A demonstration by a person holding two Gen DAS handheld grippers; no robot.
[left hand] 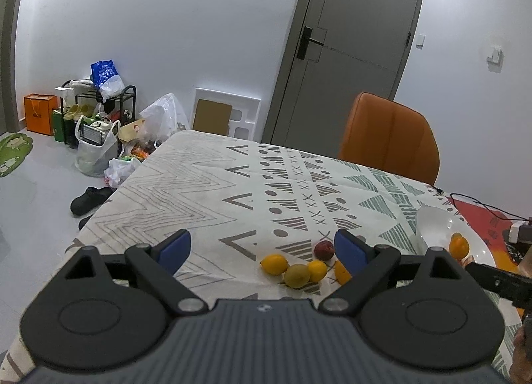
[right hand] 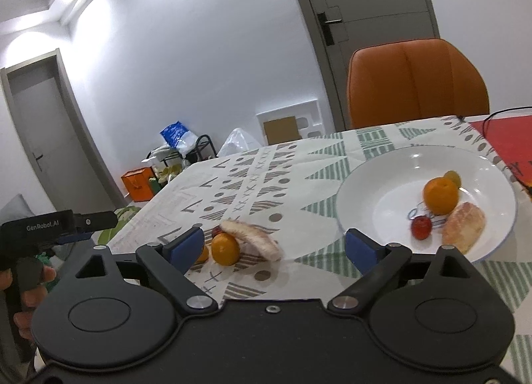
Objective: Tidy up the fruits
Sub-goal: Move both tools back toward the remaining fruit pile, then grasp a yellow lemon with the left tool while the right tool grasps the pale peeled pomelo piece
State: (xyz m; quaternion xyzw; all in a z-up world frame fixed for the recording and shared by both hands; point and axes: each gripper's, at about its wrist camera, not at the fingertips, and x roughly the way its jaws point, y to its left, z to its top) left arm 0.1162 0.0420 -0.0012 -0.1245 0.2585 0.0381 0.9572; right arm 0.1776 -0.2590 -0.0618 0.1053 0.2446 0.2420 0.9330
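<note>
Both grippers — left gripper (left hand: 262, 249), right gripper (right hand: 274, 247) — hang spread and empty; next, close on the loose orange (right hand: 225, 248) at lower centre for the plate (right hand: 365, 184).

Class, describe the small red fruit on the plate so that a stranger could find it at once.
Find the white plate on the patterned tablecloth. Inside it, the small red fruit lies nearest the front rim, left of a pale peeled segment. It alone there is round, glossy and red.
</note>
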